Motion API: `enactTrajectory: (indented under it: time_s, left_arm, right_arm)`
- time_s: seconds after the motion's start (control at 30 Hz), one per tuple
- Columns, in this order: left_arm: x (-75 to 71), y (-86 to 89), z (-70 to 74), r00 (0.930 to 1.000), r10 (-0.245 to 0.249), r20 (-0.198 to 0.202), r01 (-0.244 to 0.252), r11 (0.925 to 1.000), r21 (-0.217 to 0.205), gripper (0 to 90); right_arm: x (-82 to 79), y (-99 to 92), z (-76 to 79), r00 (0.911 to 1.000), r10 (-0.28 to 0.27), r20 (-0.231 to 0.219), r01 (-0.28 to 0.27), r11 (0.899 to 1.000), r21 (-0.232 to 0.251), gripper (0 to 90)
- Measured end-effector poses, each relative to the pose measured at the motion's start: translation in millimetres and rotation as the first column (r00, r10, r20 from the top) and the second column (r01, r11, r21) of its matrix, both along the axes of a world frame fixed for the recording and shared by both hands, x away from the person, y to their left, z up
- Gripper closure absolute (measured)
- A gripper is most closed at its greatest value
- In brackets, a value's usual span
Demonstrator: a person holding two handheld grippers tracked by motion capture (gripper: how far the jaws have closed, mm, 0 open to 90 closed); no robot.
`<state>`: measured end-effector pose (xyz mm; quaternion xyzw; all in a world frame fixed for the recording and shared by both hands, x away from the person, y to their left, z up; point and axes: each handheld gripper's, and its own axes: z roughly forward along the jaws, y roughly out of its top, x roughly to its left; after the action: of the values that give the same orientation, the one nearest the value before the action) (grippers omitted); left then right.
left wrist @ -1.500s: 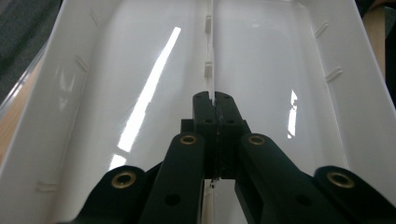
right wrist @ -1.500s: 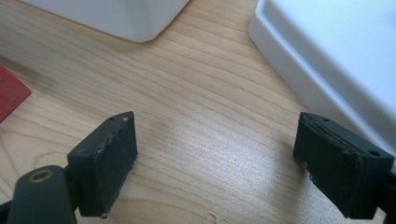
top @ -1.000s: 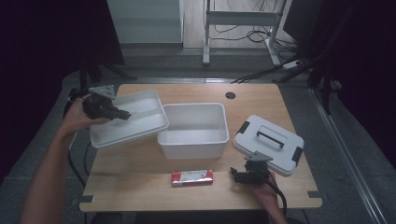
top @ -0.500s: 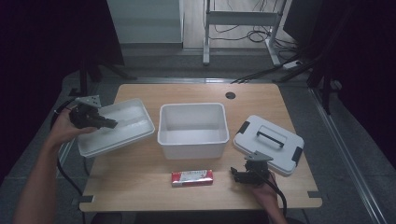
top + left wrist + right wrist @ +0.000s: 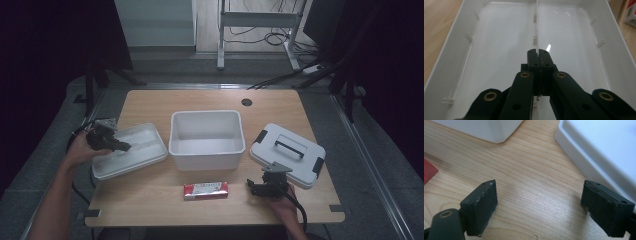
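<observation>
Once lifted, tray (image 5: pixel 131 152) now on table (image 5: pixel 150 200).

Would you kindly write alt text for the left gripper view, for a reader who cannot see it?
The left gripper, its black jaws shut on a thin central rib, holds a shallow white tray seen from just above. Light wooden table flanks the tray, and a red packet peeks in at the upper right corner.

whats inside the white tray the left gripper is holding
Nothing loose: the white tray shows a bare floor and a thin centre rib, which the left gripper pinches. The gripper's arms cover the floor nearest the camera.
</observation>
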<state>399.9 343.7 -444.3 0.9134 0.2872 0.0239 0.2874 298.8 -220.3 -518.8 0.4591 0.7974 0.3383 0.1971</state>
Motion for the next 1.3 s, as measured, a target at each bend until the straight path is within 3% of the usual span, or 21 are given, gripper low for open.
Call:
enactTrajectory:
  time_s: [0.37, 0.73, 0.83, 0.93, 1.0, 1.2, 1.3]
  left_arm:
    - [0.8, -6.6, -22.1, 0.9999, 0.002, -0.016, -0.002, 0.9996, 0.027, 90.0]
    - [-1.8, -13.5, -37.3, 0.9997, 0.009, -0.023, -0.007, 0.9963, 0.086, 88.2]
    - [-2.3, -15.4, -34.8, 0.9999, 0.014, -0.002, -0.014, 0.9972, 0.073, 82.3]
    - [-2.6, -18.7, -28.6, 0.9993, 0.017, 0.034, -0.021, 0.9935, 0.112, 71.9]
    - [-4.0, -20.3, -22.8, 0.9980, 0.033, 0.054, -0.038, 0.9943, 0.099, 65.2]
    - [-13.6, -23.0, -11.7, 0.9904, 0.069, 0.120, -0.083, 0.9895, 0.118, 54.6]
    - [-19.9, -24.3, -12.0, 0.9874, 0.085, 0.134, -0.108, 0.9788, 0.174, 52.7]
  right_arm:
    - [0.0, 0.0, 0.0, 1.0000, 0.000, 0.000, 0.000, 1.000, 0.000, 13.1]
    - [0.0, 0.0, 0.0, 1.0000, 0.000, 0.000, 0.000, 1.000, 0.000, 13.1]
    - [0.0, 0.0, 0.1, 1.0000, 0.000, -0.001, 0.000, 1.000, 0.000, 13.1]
    - [0.0, 0.0, 0.0, 1.0000, 0.000, -0.001, 0.000, 1.000, 0.000, 13.1]
    - [0.0, 0.0, 0.0, 1.0000, 0.000, 0.000, 0.000, 1.000, 0.000, 13.1]
    - [-0.1, 0.1, 0.0, 1.0000, 0.000, 0.000, 0.000, 1.000, 0.000, 13.1]
    - [-0.4, 0.7, 0.1, 1.0000, 0.006, -0.001, -0.006, 1.000, 0.000, 12.9]
